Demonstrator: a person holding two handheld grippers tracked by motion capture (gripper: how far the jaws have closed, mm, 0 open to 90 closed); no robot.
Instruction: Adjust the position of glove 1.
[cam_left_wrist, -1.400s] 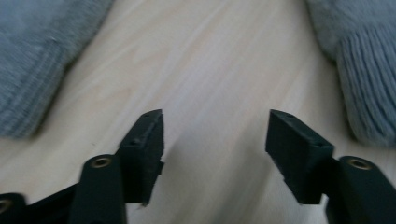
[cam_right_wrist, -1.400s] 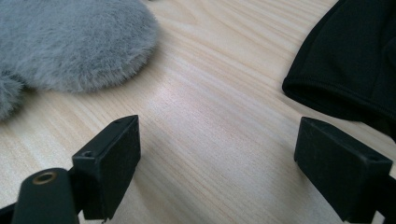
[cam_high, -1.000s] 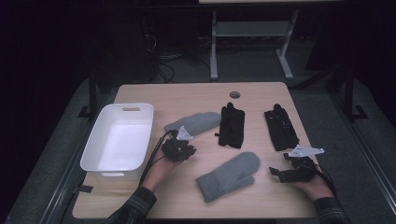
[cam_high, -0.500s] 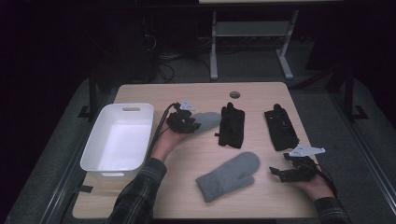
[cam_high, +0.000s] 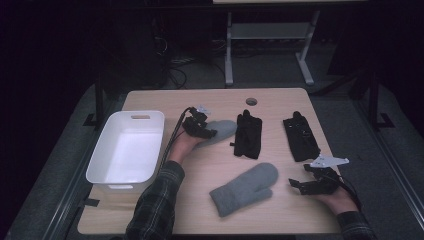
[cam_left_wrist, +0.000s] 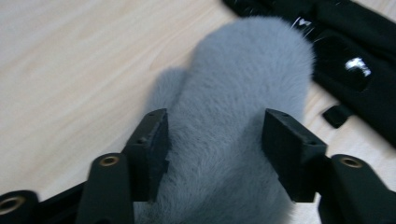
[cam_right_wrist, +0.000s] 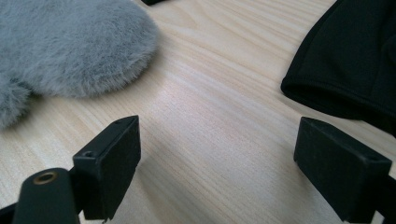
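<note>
Now the left claw straddles a fluffy grey mitten on the pale wooden table.

Nearest the person, the right gripper (cam_high: 300, 185) rests low with its jaws spread wide over bare wood, holding nothing; a second fluffy grey mitten (cam_high: 243, 188) lies just to its left, and a flat black glove (cam_high: 300, 138) lies just beyond it. Farther out, the left gripper (cam_left_wrist: 215, 140) has its jaws half apart, having just been opening, with the cuff end of the far fluffy grey mitten (cam_left_wrist: 238, 116) between the pads, not visibly squeezed. Another black glove (cam_high: 248, 134) lies just right of that mitten, and a white plastic tub (cam_high: 100, 165) sits to the claw's left.
</note>
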